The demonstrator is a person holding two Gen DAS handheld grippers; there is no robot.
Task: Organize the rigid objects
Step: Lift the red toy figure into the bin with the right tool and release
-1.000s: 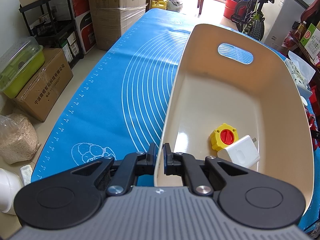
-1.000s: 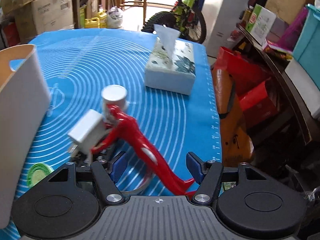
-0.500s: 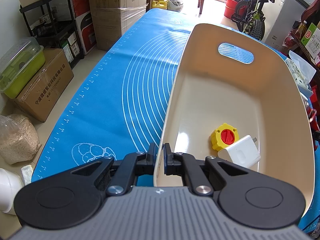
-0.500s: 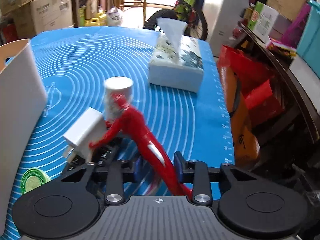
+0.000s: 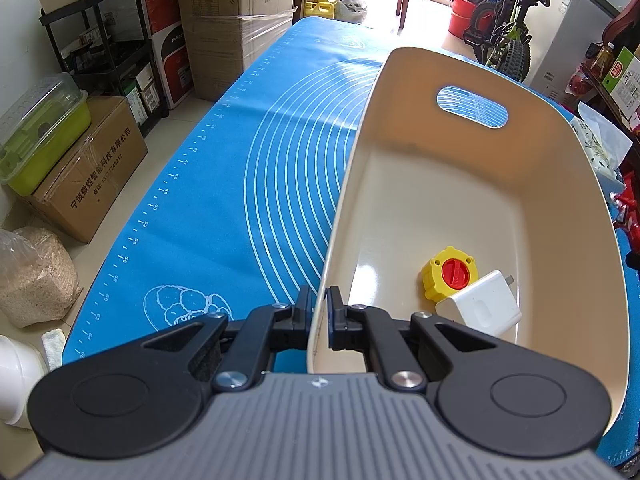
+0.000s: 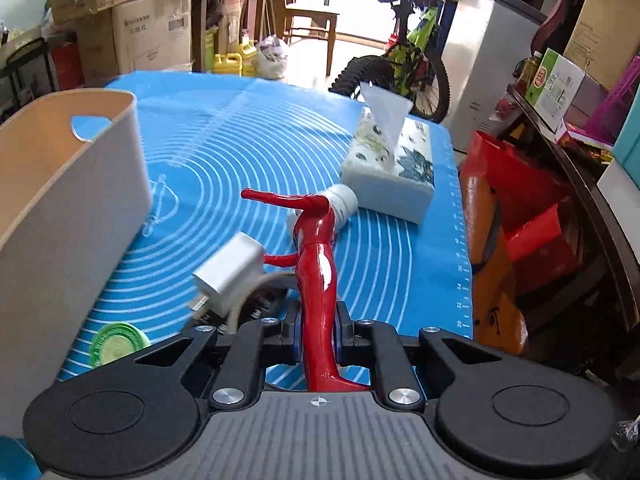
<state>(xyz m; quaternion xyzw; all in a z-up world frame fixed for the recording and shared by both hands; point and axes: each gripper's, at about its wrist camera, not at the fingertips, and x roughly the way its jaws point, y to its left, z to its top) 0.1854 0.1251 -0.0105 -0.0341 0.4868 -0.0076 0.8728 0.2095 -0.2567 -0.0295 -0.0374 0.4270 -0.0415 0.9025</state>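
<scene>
My left gripper is shut on the near rim of a cream plastic bin on the blue mat. Inside the bin lie a yellow-and-red round toy and a white charger. My right gripper is shut on a red figurine and holds it lifted above the mat. Under it lie a white charger block, a white bottle on its side, a green lid and a dark object, partly hidden. The bin stands to the left in the right wrist view.
A tissue box stands on the blue mat at the back right. Cardboard boxes and a shelf are on the floor left of the table. A bicycle and red bags are beyond the right edge.
My right gripper closed on the red figurine and lifted it off the mat, turning it upright. The white bottle tipped onto its side. The left gripper kept its hold on the bin rim.
</scene>
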